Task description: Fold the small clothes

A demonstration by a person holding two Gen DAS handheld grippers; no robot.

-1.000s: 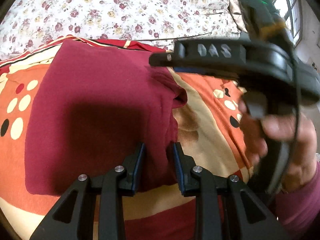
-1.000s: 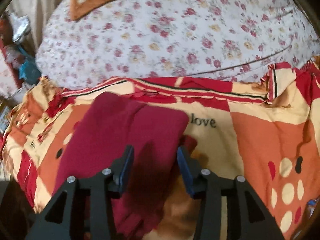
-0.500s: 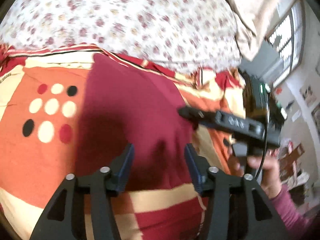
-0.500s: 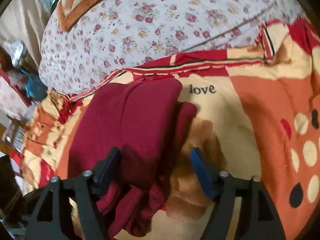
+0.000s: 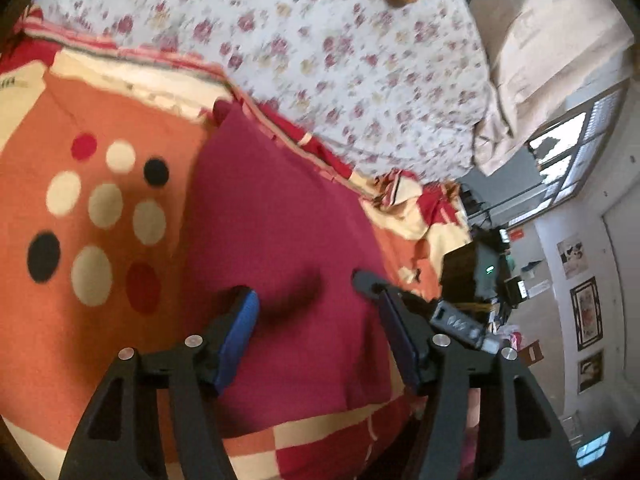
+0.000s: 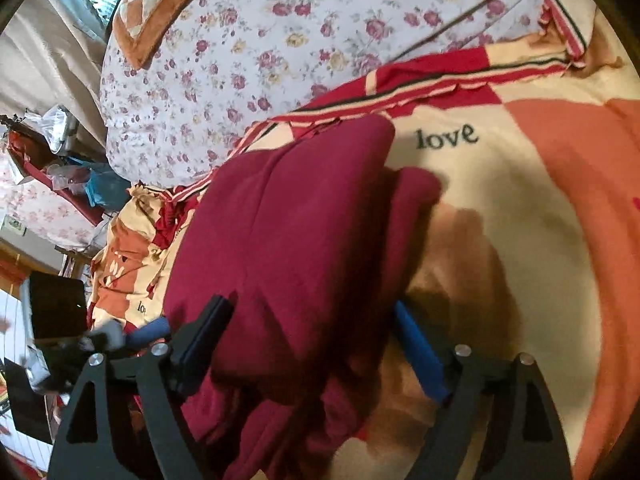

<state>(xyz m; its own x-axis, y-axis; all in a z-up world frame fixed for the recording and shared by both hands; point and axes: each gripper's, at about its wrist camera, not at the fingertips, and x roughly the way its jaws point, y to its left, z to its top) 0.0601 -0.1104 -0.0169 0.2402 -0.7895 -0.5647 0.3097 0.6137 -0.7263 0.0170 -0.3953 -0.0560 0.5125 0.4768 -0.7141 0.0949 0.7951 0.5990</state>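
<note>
we see our right tool (image 6: 308, 326) opening over the near folds of the dark red garment (image 6: 288, 232), cloth between its pads, not pinched; our left tool (image 5: 310, 304) stands apart above the garment's flat side; open orange blanket (image 5: 52, 300) lies beside it; farther off, the blanket's striped edge meets the floral quilt (image 5: 320, 48).
</note>
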